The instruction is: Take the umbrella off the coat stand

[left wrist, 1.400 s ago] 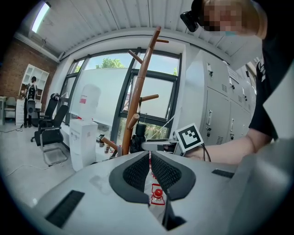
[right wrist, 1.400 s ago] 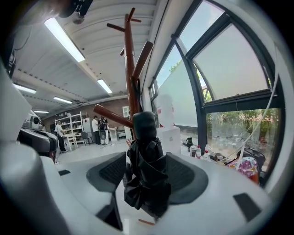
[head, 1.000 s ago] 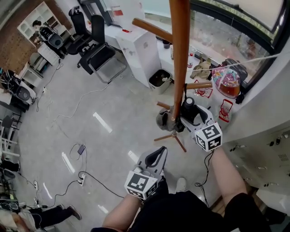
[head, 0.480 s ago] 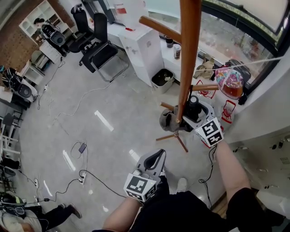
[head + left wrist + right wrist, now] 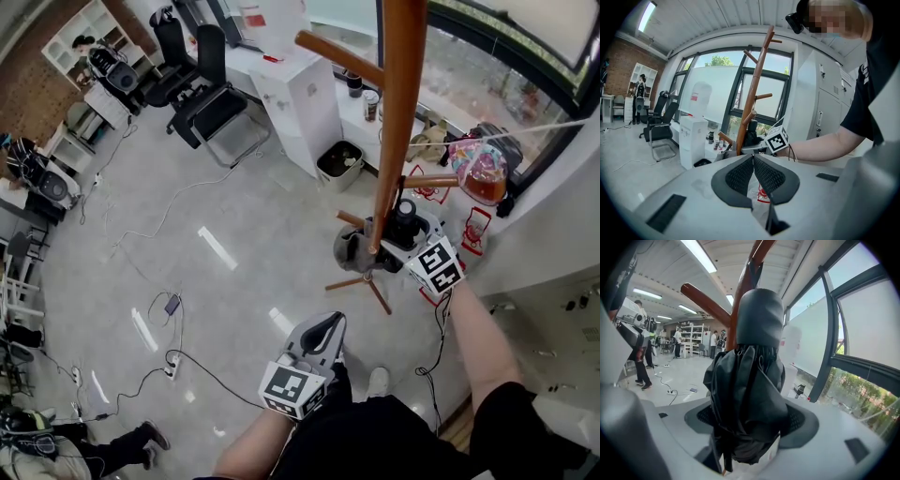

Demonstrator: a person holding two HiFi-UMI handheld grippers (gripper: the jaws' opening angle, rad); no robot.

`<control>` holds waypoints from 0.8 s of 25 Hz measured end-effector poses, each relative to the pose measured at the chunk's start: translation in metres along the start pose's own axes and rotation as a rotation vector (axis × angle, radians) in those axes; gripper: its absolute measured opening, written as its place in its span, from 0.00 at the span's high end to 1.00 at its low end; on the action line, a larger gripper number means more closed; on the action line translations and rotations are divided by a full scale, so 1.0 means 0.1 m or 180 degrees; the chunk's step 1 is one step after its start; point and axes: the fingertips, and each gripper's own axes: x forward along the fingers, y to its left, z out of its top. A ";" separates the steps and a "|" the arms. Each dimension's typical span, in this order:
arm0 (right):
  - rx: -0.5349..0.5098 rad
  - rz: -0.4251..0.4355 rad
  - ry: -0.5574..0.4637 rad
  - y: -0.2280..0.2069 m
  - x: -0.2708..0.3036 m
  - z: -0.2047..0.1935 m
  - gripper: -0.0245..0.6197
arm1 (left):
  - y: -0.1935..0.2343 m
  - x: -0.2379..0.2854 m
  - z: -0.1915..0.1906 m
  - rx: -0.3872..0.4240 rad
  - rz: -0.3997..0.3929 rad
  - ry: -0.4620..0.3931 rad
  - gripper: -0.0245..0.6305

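Grey office floor spreads beneath the coat stand (image 5: 398, 112). At one o'clock the right gripper (image 5: 380, 246) clamps the folded umbrella (image 5: 750, 394) close against the pole, probably to lift it off its peg. The left gripper (image 5: 753, 161), pinched together and empty, sits unneeded at six o'clock.

Black short-sleeved shirt (image 5: 394, 441), dark wrist band (image 5: 790, 151)
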 end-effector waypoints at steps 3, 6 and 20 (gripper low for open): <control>0.0018 -0.0033 -0.0007 0.01 0.00 -0.01 0.36 | 0.00 -0.02 -0.01 -0.0016 0.0021 -0.0003 0.93; 0.0028 -0.0059 0.0017 0.04 -0.01 -0.04 0.42 | 0.00 -0.03 -0.02 -0.0018 0.0022 -0.0003 0.93; 0.0427 -0.0020 -0.0169 0.06 -0.32 0.21 0.50 | -0.14 -0.06 -0.02 -0.0030 -0.0015 -0.0038 0.93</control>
